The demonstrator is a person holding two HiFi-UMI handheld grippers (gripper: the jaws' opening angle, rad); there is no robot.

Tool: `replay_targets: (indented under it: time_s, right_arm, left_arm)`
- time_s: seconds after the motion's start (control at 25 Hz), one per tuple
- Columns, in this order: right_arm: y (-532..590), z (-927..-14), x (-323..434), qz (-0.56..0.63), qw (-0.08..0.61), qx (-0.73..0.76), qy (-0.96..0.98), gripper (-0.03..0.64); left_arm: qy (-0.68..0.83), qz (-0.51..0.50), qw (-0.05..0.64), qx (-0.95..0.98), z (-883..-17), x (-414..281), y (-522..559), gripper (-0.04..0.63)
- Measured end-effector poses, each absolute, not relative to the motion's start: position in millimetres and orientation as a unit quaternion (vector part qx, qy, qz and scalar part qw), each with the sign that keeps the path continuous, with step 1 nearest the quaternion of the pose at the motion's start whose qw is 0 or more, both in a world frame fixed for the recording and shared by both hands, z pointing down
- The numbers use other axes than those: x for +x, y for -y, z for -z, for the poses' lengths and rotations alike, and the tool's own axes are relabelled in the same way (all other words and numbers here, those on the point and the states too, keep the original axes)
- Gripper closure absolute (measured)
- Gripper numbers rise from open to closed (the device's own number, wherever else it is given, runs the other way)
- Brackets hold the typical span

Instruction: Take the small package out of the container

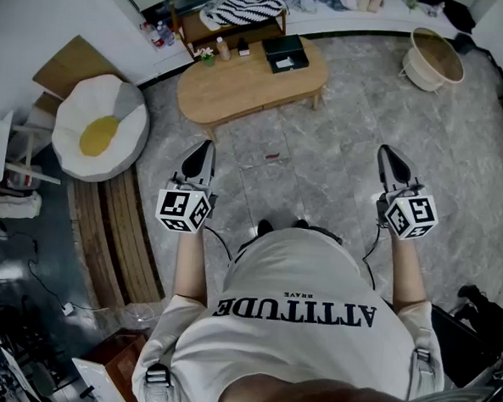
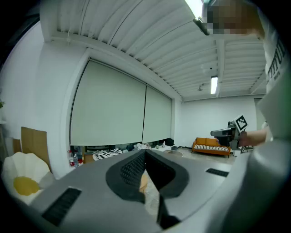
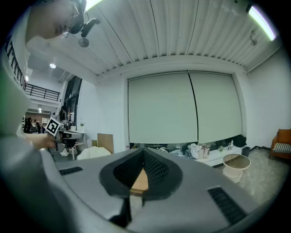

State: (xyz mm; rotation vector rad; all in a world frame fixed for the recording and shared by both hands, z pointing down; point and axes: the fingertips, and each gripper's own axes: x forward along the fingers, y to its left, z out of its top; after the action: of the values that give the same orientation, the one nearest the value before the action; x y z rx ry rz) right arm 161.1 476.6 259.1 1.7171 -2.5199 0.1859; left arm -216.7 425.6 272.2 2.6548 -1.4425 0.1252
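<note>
Hovering level with left gripper and right gripper both clamped shut on nothing; straight ahead, well apart, dark container on the wooden table, small package apparently inside, marginally nearer the left

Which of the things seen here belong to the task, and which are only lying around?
For the job: dark container on the wooden table; left gripper and right gripper, both shut, empty.
Lying about: egg-shaped cushion; round basket; striped cloth.
</note>
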Motion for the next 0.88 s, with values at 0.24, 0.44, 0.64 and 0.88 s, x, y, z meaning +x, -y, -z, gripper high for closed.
replay_targets:
  time_s: [0.24,0.44,0.64,0.88]
  right_arm:
    - [-475.9,-256.9,162.7,-0.061,0.04,0.562,0.824,0.597]
    - [-475.7,-255.2,165.0,-0.06,0.04,0.56,0.826,0.597]
    - [-477.3,-252.8,164.7,-0.058,0.039,0.556,0.828,0.597]
    - [-478.5,-253.3,169.6,-0.065,0.034,0.549,0.833,0.597]
  left_arm:
    - [0.478,-0.041,0.058,0.876,-270.6,-216.6,-425.2,0.574]
    - [0.479,-0.041,0.058,0.875,-268.9,-214.0,-426.8,0.574]
    - [0.483,-0.041,0.057,0.873,-266.5,-213.8,-430.4,0.574]
    - [0.49,-0.041,0.058,0.869,-267.0,-209.3,-435.3,0.574]
